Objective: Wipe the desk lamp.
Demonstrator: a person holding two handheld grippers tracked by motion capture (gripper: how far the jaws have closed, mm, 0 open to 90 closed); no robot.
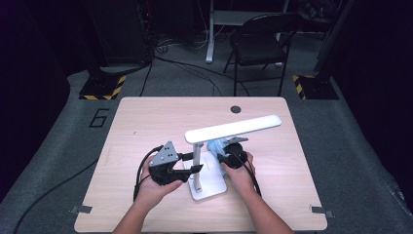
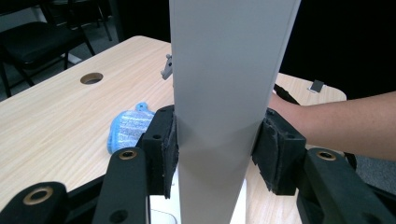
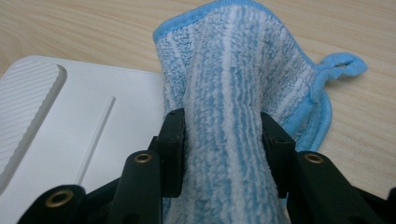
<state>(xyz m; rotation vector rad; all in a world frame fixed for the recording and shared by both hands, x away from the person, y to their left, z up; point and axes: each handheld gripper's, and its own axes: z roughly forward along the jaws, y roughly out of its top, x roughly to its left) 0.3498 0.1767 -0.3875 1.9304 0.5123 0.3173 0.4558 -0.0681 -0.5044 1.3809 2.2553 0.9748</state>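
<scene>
Left hand-held gripper (image 1: 194,168) clamps the upright post of the white desk lamp (image 1: 197,161), which stands just below the centre of the worktop (image 1: 146,122). Right hand-held gripper (image 1: 221,157), at the post's 3 o'clock, grasps a bunched blue cloth (image 3: 233,93) at the edge of the lamp base (image 3: 84,130).

One desk lamp (image 1: 214,146), one blue cloth (image 3: 243,88), two claws, one table (image 1: 146,122), one chair (image 1: 260,41)

Lamp head (image 1: 234,128) overhangs base (image 1: 214,176); far tabletop (image 1: 160,114) free.

lamp post (image 2: 224,93) cut off top and bottom
</scene>
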